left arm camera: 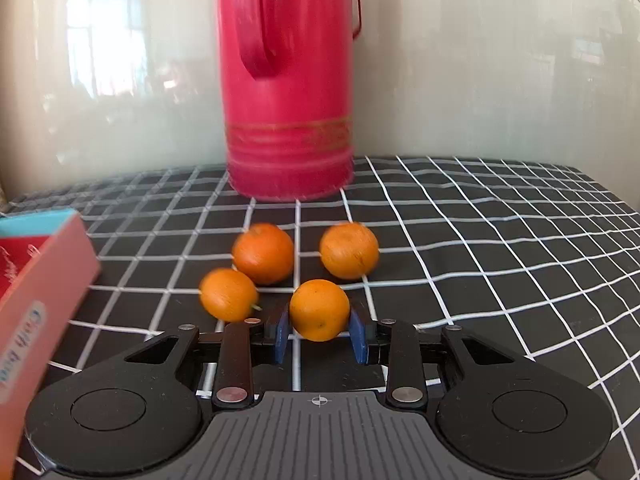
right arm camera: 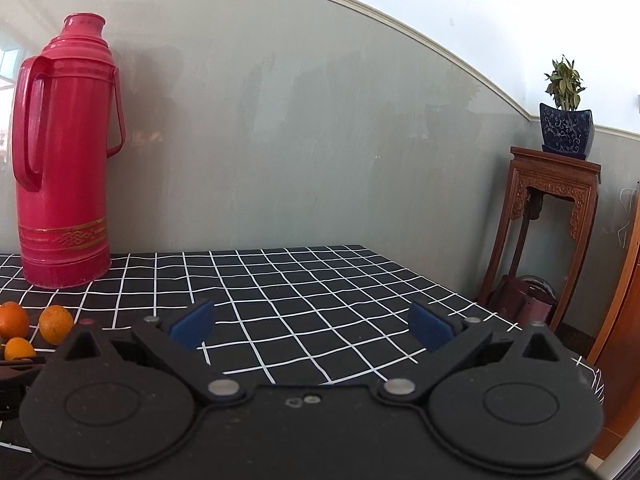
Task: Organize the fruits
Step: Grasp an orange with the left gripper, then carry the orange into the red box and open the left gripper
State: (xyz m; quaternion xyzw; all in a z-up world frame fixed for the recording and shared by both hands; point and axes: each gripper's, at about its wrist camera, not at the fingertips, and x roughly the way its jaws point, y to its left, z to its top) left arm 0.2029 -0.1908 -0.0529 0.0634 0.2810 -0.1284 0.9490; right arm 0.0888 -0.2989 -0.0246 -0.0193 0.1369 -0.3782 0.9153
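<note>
In the left wrist view, my left gripper (left arm camera: 319, 330) is shut on an orange (left arm camera: 319, 309), its blue pads pressing both sides. Three more oranges lie on the checked tablecloth just beyond: one at the left (left arm camera: 228, 294), one in the middle (left arm camera: 263, 253), one at the right (left arm camera: 349, 250). In the right wrist view, my right gripper (right arm camera: 312, 326) is open and empty above the cloth. Three oranges show at its far left (right arm camera: 56, 324), with part of the left gripper (right arm camera: 16, 364) below them.
A tall red thermos (left arm camera: 286, 80) stands behind the oranges by the wall; it also shows in the right wrist view (right arm camera: 64, 156). A pink and blue box (left arm camera: 36, 292) sits at the left. The table's right edge (right arm camera: 520, 328) faces a wooden stand (right arm camera: 548, 232) with a potted plant (right arm camera: 565, 120).
</note>
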